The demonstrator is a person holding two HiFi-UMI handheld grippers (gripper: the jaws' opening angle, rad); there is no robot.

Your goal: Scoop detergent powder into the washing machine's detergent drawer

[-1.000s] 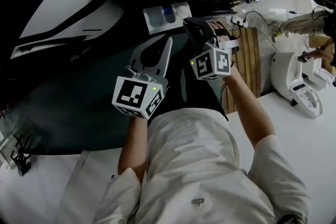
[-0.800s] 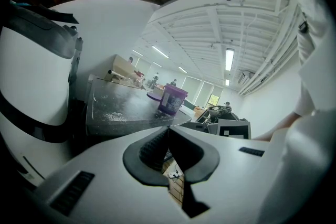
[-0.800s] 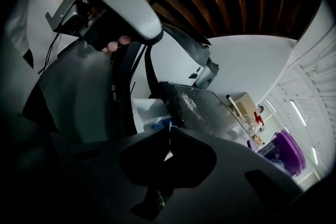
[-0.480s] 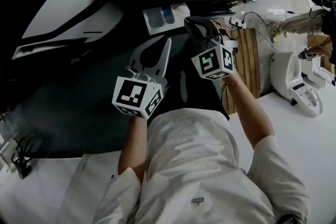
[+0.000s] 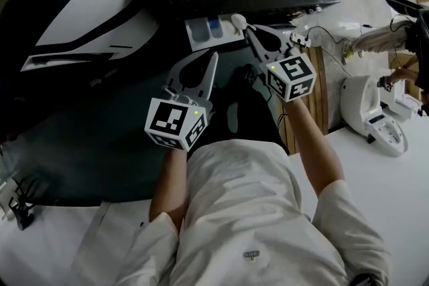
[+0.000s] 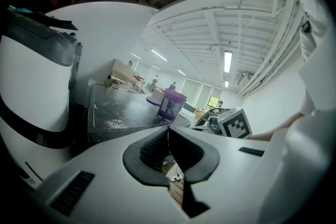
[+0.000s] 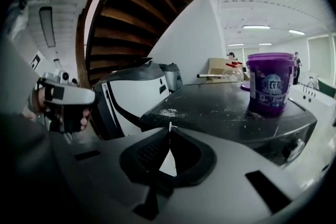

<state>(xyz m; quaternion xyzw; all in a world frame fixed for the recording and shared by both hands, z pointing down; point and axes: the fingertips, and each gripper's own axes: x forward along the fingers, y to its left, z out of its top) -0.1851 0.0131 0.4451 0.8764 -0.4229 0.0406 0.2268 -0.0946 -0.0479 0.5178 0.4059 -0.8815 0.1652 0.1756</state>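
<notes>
Nearest the person, the left tongs [image 5: 213,58] are closed on nothing, just beyond them the right tongs [image 5: 248,29] pinch the thin handle of a white scoop [image 5: 238,19] at the right end of the pulled-out detergent drawer [image 5: 196,29], and a purple tub [image 7: 270,81] stands farther back on the washing machine's dark top [image 7: 210,102].

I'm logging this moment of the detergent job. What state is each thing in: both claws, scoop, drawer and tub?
Left claw: shut, nothing in it.
Right claw: shut on the scoop.
Scoop: held at the drawer's right end; whether it holds powder cannot be told.
Drawer: pulled out, open.
Purple tub: upright on the machine top.
</notes>
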